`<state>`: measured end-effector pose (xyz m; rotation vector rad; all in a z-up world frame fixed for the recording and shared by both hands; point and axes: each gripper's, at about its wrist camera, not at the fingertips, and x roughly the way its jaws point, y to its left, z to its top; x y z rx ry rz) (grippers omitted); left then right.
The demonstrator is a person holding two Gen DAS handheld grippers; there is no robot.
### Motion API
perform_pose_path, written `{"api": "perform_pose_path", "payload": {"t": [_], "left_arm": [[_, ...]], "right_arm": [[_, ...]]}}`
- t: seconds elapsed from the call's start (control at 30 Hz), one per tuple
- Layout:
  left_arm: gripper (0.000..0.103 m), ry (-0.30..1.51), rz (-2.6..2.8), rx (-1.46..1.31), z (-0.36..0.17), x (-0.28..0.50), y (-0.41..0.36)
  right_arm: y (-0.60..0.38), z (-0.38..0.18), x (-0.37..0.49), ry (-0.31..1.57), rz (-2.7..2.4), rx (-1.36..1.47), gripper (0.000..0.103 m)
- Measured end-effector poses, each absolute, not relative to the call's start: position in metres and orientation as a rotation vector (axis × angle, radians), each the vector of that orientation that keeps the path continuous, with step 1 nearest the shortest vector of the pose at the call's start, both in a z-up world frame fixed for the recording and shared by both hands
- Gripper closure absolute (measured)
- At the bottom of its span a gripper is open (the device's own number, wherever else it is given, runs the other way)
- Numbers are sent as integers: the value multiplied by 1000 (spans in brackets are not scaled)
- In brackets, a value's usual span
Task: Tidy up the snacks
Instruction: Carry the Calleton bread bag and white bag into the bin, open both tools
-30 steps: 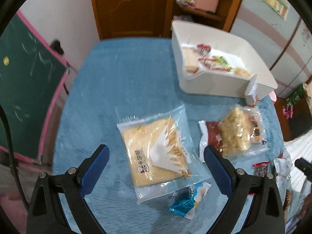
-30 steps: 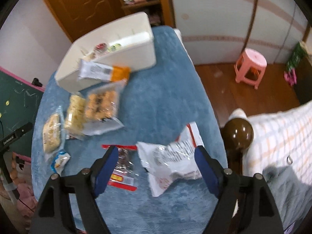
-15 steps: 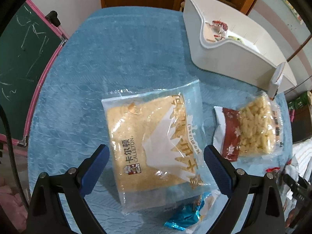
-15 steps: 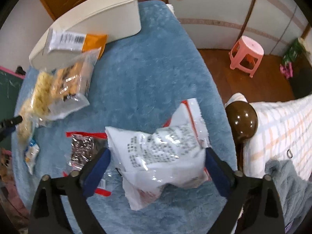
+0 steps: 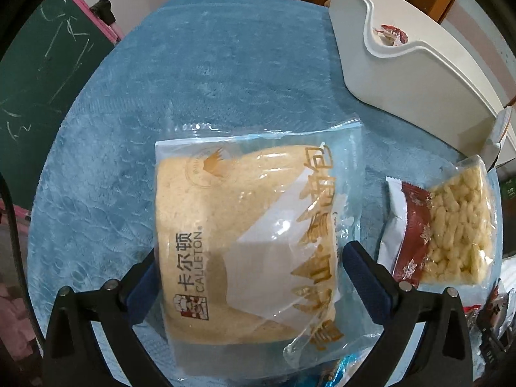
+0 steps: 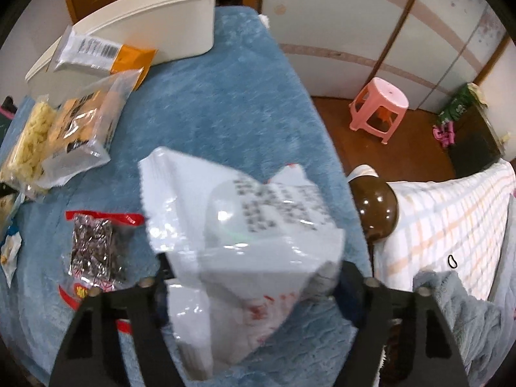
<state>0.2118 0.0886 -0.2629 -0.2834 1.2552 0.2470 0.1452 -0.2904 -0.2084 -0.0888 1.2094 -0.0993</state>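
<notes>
In the left wrist view, a clear bag of yellow bread [image 5: 248,242] lies on the blue table cover. My left gripper [image 5: 254,277] is open, with one finger on each side of the bag's near end. In the right wrist view, a white puffy snack bag [image 6: 245,245] with red print sits between the fingers of my right gripper [image 6: 254,287], which stand wide, close to its sides. The white bin [image 5: 416,67] with several snacks inside stands at the far right; it also shows in the right wrist view [image 6: 151,25].
A red-and-clear bag of puffed sticks [image 5: 448,225] lies right of the bread. In the right wrist view lie a clear cookie bag [image 6: 80,129], an orange-and-white pack [image 6: 103,54] against the bin and a red dark-snack bag [image 6: 93,251]. A pink stool [image 6: 377,109] stands on the floor.
Both grippers have moved down and forward onto their bags. The bread bag now lies between the left fingers and the white bag between the right fingers.
</notes>
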Motion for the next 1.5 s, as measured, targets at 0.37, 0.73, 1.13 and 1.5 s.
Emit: {"api": "perform_pose_path", "payload": {"t": [0.37, 0.73, 1.13, 1.5], "left_arm": [[5, 1246, 237, -264, -259, 196, 83], [13, 1256, 194, -216, -246, 174, 75], [13, 1163, 151, -130, -187, 149, 56], [13, 989, 66, -5, -74, 179, 40]], "right_arm": [[-287, -208, 142, 1168, -112, -89, 42], [-286, -191, 141, 1142, -97, -56, 44], [-279, -167, 136, 1097, -73, -52, 43], [-258, -80, 175, 949, 7, -83, 43]]}}
